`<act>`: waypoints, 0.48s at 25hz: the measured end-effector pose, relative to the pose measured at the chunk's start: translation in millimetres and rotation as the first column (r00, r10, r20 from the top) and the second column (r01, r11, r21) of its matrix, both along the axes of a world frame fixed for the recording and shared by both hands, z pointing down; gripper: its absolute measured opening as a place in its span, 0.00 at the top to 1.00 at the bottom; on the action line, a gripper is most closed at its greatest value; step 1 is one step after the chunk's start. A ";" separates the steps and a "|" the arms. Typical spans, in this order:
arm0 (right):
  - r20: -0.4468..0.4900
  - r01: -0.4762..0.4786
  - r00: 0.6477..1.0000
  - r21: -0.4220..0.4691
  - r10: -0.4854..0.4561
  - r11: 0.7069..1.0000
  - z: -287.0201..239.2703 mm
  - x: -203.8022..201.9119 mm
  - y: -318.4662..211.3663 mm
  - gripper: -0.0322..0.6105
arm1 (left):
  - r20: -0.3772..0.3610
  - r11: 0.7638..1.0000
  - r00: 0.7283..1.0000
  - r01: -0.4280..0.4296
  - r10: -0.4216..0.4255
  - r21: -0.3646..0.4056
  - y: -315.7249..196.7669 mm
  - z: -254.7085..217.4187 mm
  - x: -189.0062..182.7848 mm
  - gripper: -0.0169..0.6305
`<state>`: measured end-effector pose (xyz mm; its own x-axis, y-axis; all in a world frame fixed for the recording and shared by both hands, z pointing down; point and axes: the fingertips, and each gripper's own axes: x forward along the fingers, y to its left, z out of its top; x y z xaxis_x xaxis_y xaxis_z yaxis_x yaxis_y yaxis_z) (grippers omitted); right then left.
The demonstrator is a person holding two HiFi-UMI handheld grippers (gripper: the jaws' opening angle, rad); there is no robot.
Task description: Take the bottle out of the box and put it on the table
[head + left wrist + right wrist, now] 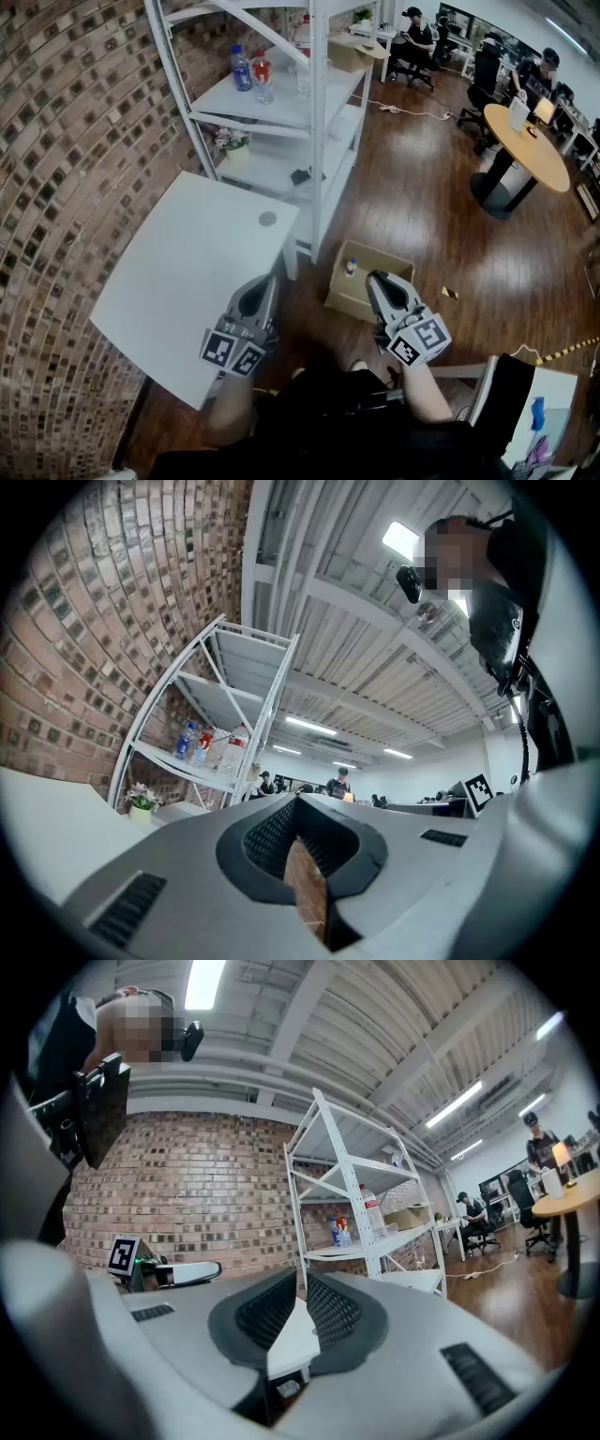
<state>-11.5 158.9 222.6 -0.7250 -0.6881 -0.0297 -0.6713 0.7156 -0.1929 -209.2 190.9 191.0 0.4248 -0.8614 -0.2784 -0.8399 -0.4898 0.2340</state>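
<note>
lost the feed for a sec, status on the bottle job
Left gripper shut, empty, by the table. Right gripper shut, empty, over the box. Bottle in box, untouched. Box top open, nothing covering bottle.

Head camera steeply down on my left hand-held gripper [270, 281] and right hand-held gripper [375, 277], each carrying a close, forward-facing camera, all 3 views sharing the white shelving [320, 141]

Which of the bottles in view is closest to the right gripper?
The small bottle standing in the open cardboard box, just ahead of the right gripper; the other bottles stand on the white shelf.
</note>
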 end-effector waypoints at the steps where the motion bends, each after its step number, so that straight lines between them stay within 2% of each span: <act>1: -0.006 -0.014 1.000 -0.003 0.014 1.000 0.2 2.8 -1.0 0.89 | -0.008 1.000 1.000 -0.003 0.003 0.002 -2.5 0.3 -1.5 0.97; 6: -0.056 -0.018 0.998 0.014 0.019 1.000 -0.7 8.6 -9.2 0.89 | -0.032 1.000 0.999 0.002 -0.002 0.003 -13.4 -0.6 -8.7 0.97; 12: -0.056 -0.020 0.998 0.086 0.025 0.996 -22.8 35.9 -47.8 0.89 | 0.022 0.999 0.999 0.040 -0.040 0.027 -43.9 -13.0 9.9 0.97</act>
